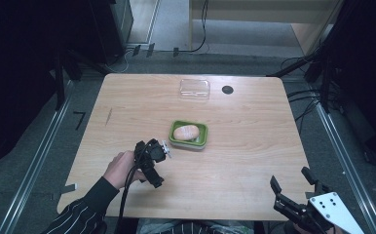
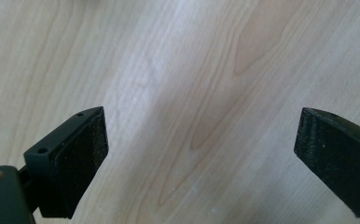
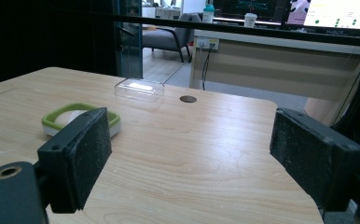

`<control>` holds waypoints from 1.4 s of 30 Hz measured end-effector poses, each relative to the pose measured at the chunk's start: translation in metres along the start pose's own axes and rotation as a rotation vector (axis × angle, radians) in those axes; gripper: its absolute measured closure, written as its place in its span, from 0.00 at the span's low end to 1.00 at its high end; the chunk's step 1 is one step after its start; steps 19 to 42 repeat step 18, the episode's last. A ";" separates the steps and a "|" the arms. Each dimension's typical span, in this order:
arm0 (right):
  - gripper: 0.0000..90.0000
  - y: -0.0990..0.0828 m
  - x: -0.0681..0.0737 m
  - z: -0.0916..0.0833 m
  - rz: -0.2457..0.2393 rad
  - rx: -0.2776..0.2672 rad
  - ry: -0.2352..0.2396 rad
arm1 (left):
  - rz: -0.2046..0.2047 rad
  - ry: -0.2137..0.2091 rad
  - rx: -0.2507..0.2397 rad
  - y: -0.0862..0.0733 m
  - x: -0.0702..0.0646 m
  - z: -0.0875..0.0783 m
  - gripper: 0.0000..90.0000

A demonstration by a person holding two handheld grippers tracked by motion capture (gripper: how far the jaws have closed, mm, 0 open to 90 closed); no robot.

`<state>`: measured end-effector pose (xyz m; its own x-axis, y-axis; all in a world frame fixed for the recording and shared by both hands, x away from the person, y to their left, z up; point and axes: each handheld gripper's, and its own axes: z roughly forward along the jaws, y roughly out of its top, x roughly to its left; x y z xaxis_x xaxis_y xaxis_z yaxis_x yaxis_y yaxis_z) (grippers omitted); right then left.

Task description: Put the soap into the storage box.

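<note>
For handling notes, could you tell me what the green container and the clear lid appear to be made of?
The green container looks like matte plastic: even colour, rounded moulded rim. The clear lid looks like glossy transparent plastic; the table shows through it and its top catches light.

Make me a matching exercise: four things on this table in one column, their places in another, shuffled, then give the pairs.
Things:
1. clear lid
2. green dish
3. left gripper
4. right gripper

Places:
A. at the table's near right corner
B. middle of the table, holding a bread roll
D. far side of the table, beside the dark round hole
C. above the table, near left of the dish

Pairs: 1-D, 2-B, 3-C, 4-A
</note>
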<state>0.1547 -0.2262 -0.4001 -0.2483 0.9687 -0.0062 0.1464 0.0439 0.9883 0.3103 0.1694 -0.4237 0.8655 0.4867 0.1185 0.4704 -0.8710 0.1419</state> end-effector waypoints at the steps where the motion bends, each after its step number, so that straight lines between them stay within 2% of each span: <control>1: 0.15 0.000 0.000 0.000 -0.001 0.000 0.000 | -0.001 0.004 0.004 -0.002 -0.001 0.000 0.04; 6: 0.15 0.000 0.000 0.000 0.001 0.000 0.000 | -0.031 0.002 -0.007 -0.017 -0.004 0.002 0.04; 10: 0.15 0.000 0.000 0.000 -0.001 -0.001 0.000 | -0.024 0.009 0.003 -0.024 -0.006 0.006 0.03; 18: 0.15 -0.001 -0.003 0.002 0.007 0.000 0.001 | -0.009 -0.002 0.002 -0.021 -0.004 0.008 0.02; 42: 0.15 -0.001 -0.003 0.002 0.007 0.000 0.001 | -0.009 -0.002 0.002 -0.021 -0.004 0.008 0.02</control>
